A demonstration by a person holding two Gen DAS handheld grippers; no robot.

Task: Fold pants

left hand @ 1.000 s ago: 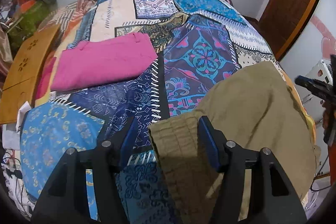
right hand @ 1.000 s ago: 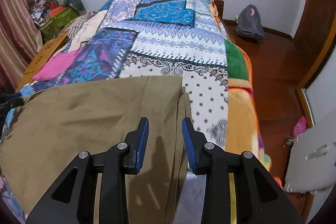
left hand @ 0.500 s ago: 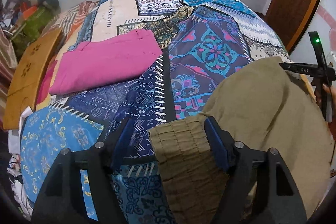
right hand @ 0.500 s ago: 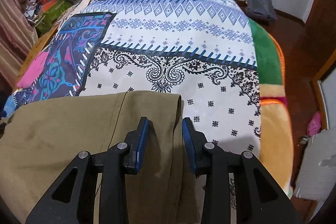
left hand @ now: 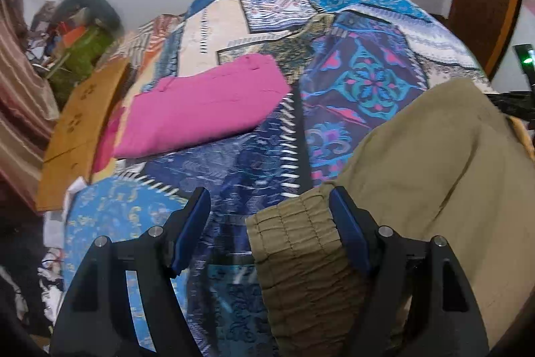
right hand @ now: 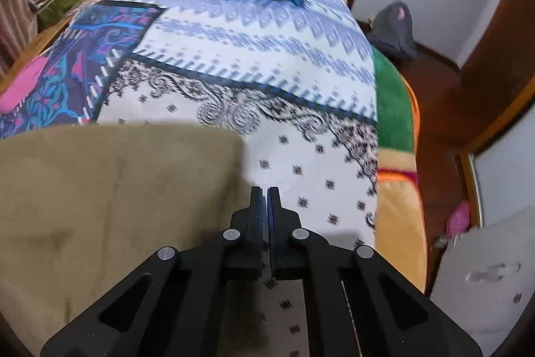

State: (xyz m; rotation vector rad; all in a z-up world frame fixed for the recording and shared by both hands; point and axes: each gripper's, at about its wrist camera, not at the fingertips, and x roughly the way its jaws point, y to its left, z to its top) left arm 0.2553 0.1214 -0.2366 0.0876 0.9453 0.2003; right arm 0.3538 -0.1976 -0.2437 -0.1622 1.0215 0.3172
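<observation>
Two tools: left tool [left hand: 269, 218] spread around khaki pants [left hand: 418, 163] waistband, right tool [right hand: 265, 203] pressed together.

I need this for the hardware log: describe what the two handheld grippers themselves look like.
Both look alike. The left gripper and right gripper have matte black bodies with triangular cut-outs, round silver screw heads at the joints, and flat fingers lined with blue pads. No cables, labels or sleeves are visible on either in these views.
</observation>
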